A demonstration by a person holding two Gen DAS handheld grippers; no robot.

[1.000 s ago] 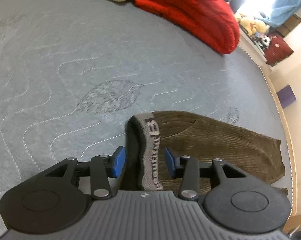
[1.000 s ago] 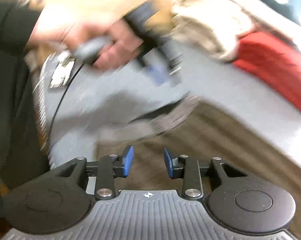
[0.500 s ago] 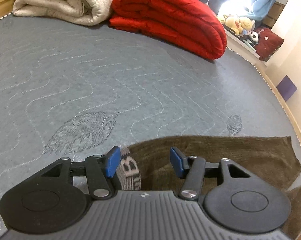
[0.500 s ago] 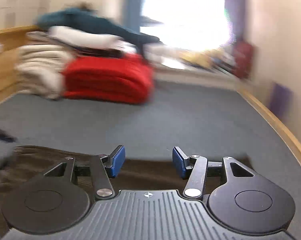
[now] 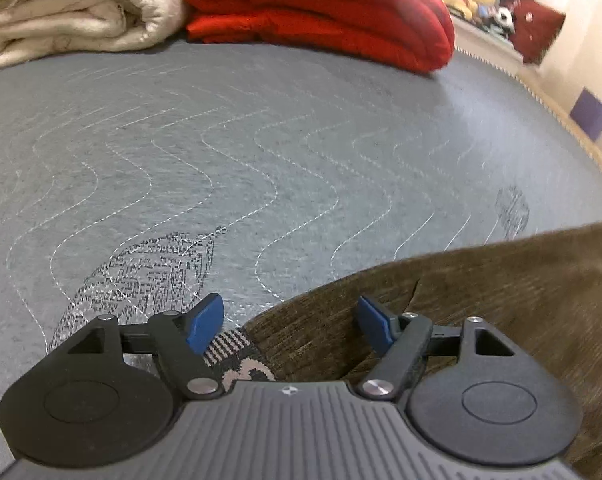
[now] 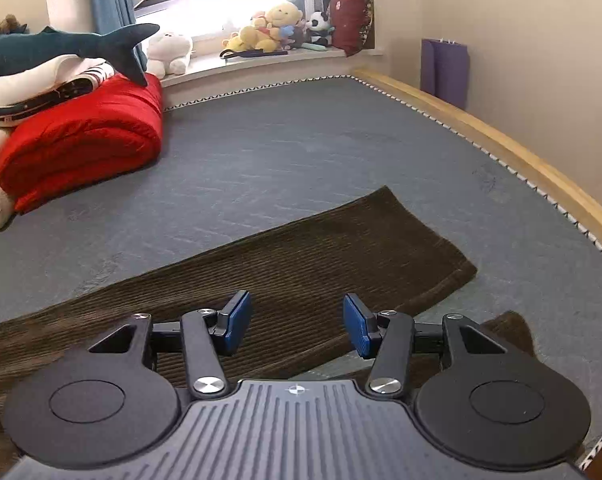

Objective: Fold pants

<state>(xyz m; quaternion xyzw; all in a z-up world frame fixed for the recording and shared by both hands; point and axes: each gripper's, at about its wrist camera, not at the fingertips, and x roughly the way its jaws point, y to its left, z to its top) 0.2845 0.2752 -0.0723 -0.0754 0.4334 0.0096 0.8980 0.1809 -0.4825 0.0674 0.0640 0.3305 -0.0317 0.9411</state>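
Note:
Dark brown corduroy pants (image 6: 309, 256) lie flat on the grey mattress (image 6: 301, 152), one leg stretching to the right with its hem near the bed's right edge. In the left wrist view the pants (image 5: 501, 292) fill the lower right, and the grey patterned waistband (image 5: 237, 356) shows just behind my left gripper (image 5: 291, 322). The left gripper is open and empty above the waistband end. My right gripper (image 6: 297, 322) is open and empty, hovering over the near edge of the pant leg. A second bit of brown fabric (image 6: 509, 328) peeks out at the lower right.
A folded red quilt (image 5: 321, 8) and a cream blanket (image 5: 73, 12) sit at the back of the mattress. A plush shark (image 6: 61, 48) lies on the pile. The wooden bed frame (image 6: 501, 136) runs along the right; stuffed toys (image 6: 269, 28) line the windowsill.
Both grippers have opened wider. The left gripper has let go of the waistband and pulled back, tilting up. The right gripper has swung round from the waistband side to face the pant leg.

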